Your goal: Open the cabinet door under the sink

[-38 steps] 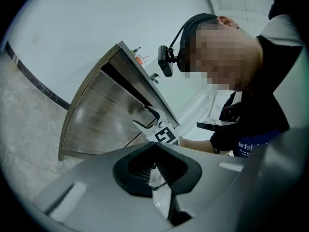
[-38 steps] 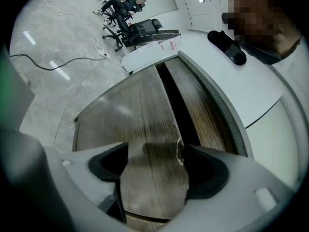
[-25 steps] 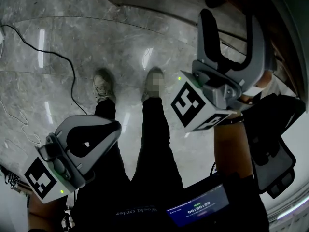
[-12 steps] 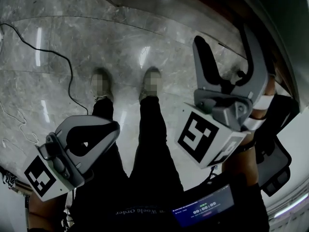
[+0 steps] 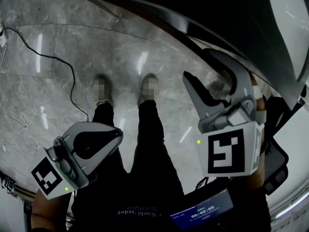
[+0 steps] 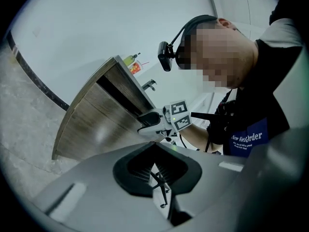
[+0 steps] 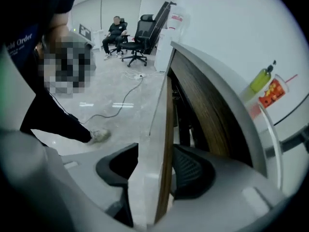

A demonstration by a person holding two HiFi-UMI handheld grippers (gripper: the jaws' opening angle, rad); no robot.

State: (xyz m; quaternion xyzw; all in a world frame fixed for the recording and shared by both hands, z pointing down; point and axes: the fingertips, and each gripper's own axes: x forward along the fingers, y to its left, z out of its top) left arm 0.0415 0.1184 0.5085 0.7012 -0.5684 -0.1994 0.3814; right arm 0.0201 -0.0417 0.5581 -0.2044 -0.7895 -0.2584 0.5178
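Note:
The sink cabinet (image 6: 96,124) has wood-grain sides, and its door (image 7: 161,124) stands slightly ajar. My right gripper (image 7: 154,173) has the door's free edge between its jaws. They have just been closing and both pads now press on that edge. In the head view my right gripper (image 5: 199,64) points down at the dark cabinet door (image 5: 159,18) at the upper right. My left gripper (image 5: 116,135) hangs low on the left, away from the cabinet, shut with nothing in it. The left gripper view shows my left gripper (image 6: 157,166) facing the cabinet side.
A yellow-green bottle (image 7: 260,79) and a faucet (image 6: 149,84) sit on the counter. A black cable (image 5: 63,62) trails over the marble floor on the left. The person's shoes (image 5: 147,88) stand in the middle. Office chairs (image 7: 145,33) and a seated person (image 7: 115,30) are far behind.
My right gripper has tipped downward and moved to the cabinet door, and its jaws have narrowed onto the door's edge. The dark cabinet now fills the top of the head view. My left gripper has shifted slightly.

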